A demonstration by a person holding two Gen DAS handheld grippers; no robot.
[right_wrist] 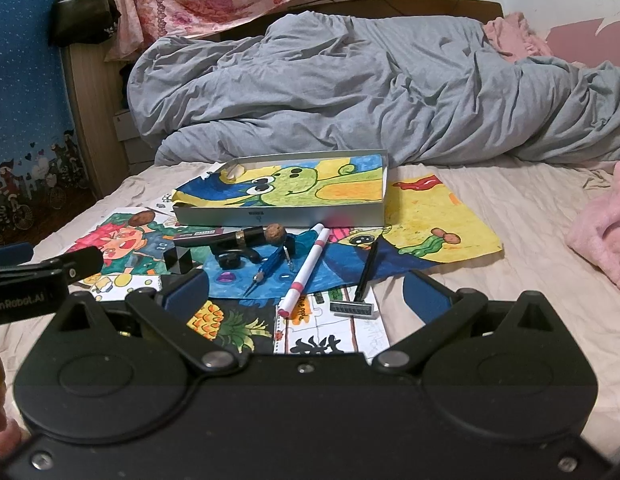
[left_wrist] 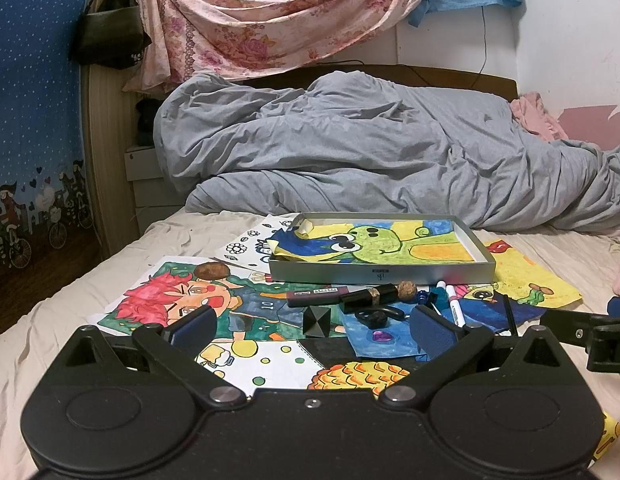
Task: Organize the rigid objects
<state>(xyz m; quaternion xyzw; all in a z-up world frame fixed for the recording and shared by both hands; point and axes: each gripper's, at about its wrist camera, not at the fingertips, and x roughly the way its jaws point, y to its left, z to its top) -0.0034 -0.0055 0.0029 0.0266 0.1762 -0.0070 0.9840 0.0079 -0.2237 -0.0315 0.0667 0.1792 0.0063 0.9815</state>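
A shallow grey tray (left_wrist: 381, 273) (right_wrist: 278, 217) lined with a green-frog drawing lies on the bed. In front of it are scattered small items: a black cube (left_wrist: 317, 321) (right_wrist: 178, 261), two walnuts (left_wrist: 211, 271) (left_wrist: 407, 291), a black tube with a gold band (left_wrist: 369, 295), a maroon tube (left_wrist: 310, 297), a white marker (right_wrist: 306, 272), a blue pointed tool (right_wrist: 270, 268) and a black-handled razor (right_wrist: 355, 309). My left gripper (left_wrist: 310, 315) is open, just short of the cube. My right gripper (right_wrist: 306, 279) is open above the marker's near end, holding nothing.
Several coloured drawings (right_wrist: 429, 216) cover the beige sheet under the items. A crumpled grey duvet (left_wrist: 369, 152) fills the back of the bed. Pink fabric (right_wrist: 601, 232) lies at the right. A blue patterned wall (left_wrist: 30, 120) stands left of the bed.
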